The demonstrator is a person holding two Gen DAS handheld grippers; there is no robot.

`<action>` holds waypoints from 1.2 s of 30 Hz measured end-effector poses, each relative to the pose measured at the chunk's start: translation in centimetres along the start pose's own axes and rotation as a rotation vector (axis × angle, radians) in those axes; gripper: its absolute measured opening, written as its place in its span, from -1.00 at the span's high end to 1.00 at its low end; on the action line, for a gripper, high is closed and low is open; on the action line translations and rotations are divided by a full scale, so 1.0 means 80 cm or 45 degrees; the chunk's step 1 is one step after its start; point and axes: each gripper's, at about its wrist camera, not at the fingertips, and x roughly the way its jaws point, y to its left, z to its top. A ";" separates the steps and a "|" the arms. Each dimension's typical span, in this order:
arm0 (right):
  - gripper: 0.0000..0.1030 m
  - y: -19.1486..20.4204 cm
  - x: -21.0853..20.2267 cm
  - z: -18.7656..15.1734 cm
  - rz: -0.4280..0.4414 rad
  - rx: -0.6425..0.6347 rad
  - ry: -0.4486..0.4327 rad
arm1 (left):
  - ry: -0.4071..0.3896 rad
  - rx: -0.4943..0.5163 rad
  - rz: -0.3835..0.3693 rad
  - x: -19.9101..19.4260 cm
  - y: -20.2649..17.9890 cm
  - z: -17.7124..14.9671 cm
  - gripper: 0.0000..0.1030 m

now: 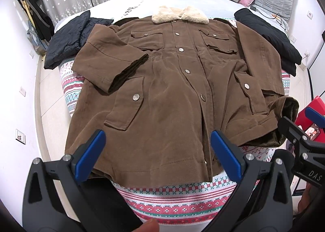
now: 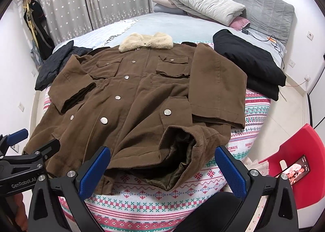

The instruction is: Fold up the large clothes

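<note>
On the bed [image 1: 130,201], the brown coat [image 1: 166,94] lies face up, buttoned, fur collar [image 1: 179,15] at 12 o'clock. One sleeve [image 1: 113,63] is already folded across the chest, so I'd say barely started; the sleeve at 3 o'clock [image 2: 217,85] and the hem still need folding. Left claw [image 1: 158,154] and right claw [image 2: 162,171] both hover wide open at 6 o'clock, holding nothing.

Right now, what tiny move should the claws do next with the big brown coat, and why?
Probably bring the right claw down onto the bunched corner of the coat and pull it flat. Both claws are open and empty, and that hem corner is flipped up, showing the lining.
</note>
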 end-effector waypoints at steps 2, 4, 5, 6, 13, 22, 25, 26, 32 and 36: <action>-1.00 0.000 0.000 0.000 -0.001 0.000 -0.002 | 0.001 0.000 -0.001 0.000 0.000 0.000 -0.99; -1.00 0.000 0.000 0.000 0.000 0.001 0.000 | 0.001 0.001 -0.001 0.000 0.000 0.000 -0.99; -1.00 0.000 0.000 0.000 0.001 0.000 0.000 | 0.000 0.001 -0.001 -0.001 0.000 0.000 -0.99; -1.00 0.000 0.000 0.000 0.000 0.000 0.000 | 0.000 0.001 -0.001 -0.001 0.000 0.000 -0.99; -1.00 -0.001 0.001 0.000 0.002 0.001 0.001 | 0.003 0.001 0.000 -0.001 0.000 0.000 -0.99; -1.00 -0.001 0.002 0.000 0.002 0.001 0.006 | 0.003 0.000 0.000 -0.001 0.000 0.000 -0.99; -1.00 -0.001 0.001 0.000 0.003 0.001 0.004 | 0.003 0.001 0.000 -0.001 0.001 0.000 -0.99; -1.00 -0.001 0.002 0.000 0.003 0.002 0.004 | 0.002 0.001 0.001 -0.001 0.000 0.000 -0.99; -1.00 -0.002 0.002 0.000 0.001 0.003 0.003 | -0.007 -0.010 0.003 0.000 0.005 0.000 -0.99; -1.00 -0.003 0.002 0.000 -0.002 0.001 -0.001 | -0.007 -0.013 0.008 0.000 0.007 0.001 -0.99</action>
